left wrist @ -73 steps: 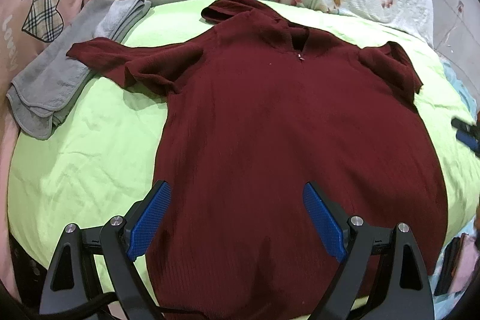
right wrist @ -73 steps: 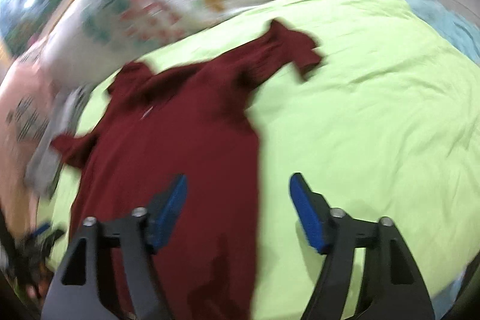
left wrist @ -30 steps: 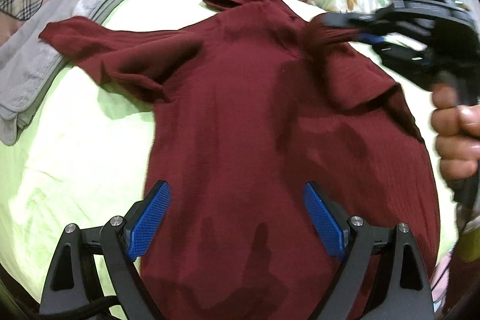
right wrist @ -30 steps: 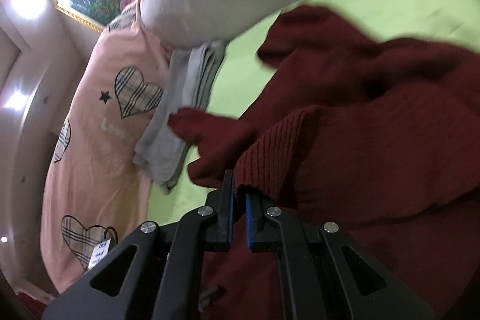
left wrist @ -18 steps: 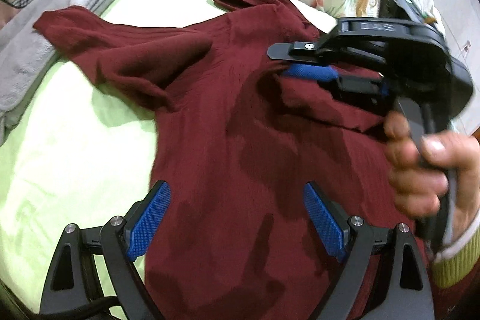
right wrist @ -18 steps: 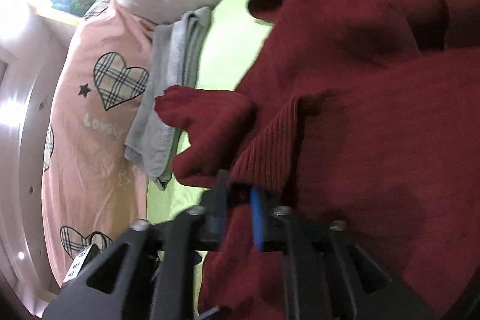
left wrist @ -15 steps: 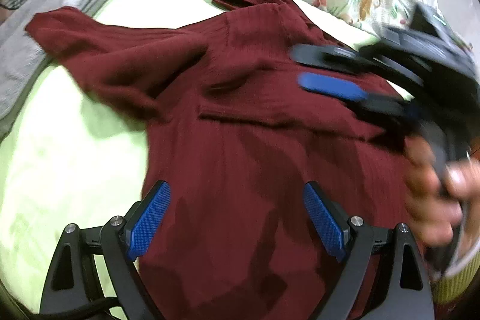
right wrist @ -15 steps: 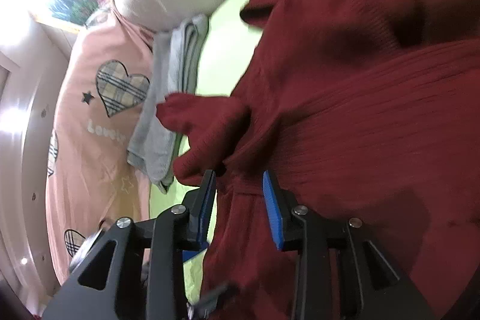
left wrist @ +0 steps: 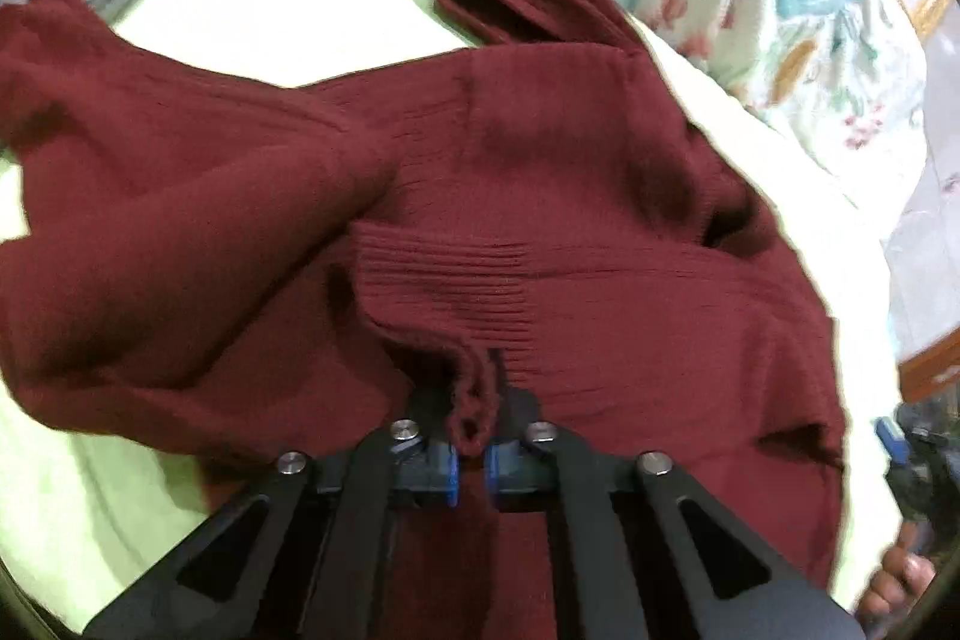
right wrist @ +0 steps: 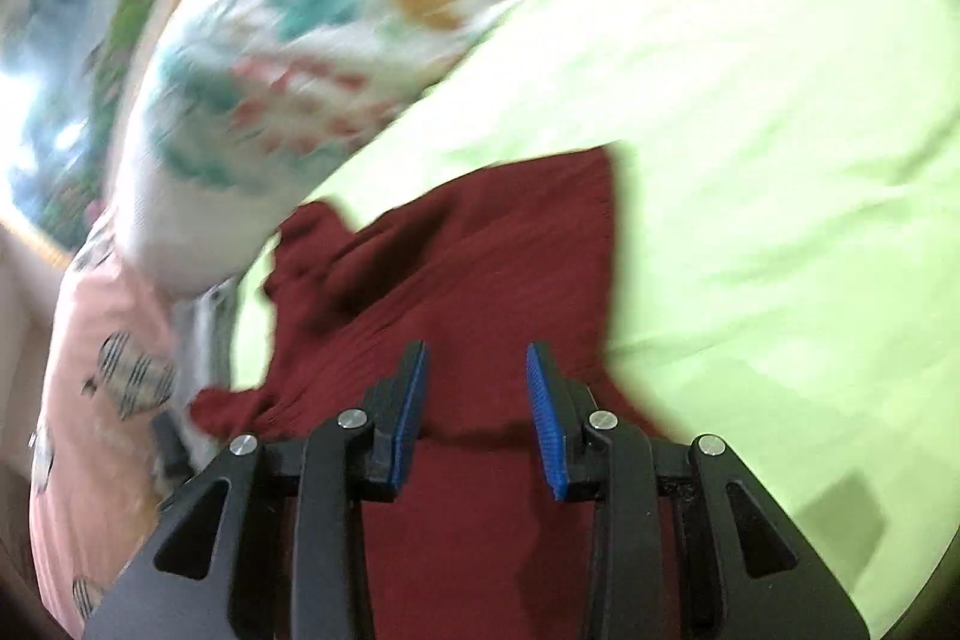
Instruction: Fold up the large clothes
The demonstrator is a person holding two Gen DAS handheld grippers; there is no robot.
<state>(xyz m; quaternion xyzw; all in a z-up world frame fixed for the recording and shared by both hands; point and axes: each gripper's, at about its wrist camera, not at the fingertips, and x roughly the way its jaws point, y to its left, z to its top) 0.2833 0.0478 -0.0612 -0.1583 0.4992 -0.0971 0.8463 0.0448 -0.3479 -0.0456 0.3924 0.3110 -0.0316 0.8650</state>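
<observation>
While your left claw (left wrist: 470,462) pinches the ribbed cuff (left wrist: 474,400) of the dark red knitted sweater (left wrist: 540,196) spread ahead on the lime-green bed sheet (right wrist: 750,160), draw it slowly; soft knit stretches. Your right claw (right wrist: 477,412), jaws half apart and empty, hangs over the sweater's right side.

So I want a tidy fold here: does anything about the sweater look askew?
Yes. The maroon sweater is bunched near the left gripper, whose fingers pinch a puckered loop of knit; the sleeve at left lies crumpled, not flat, on the green sheet.
</observation>
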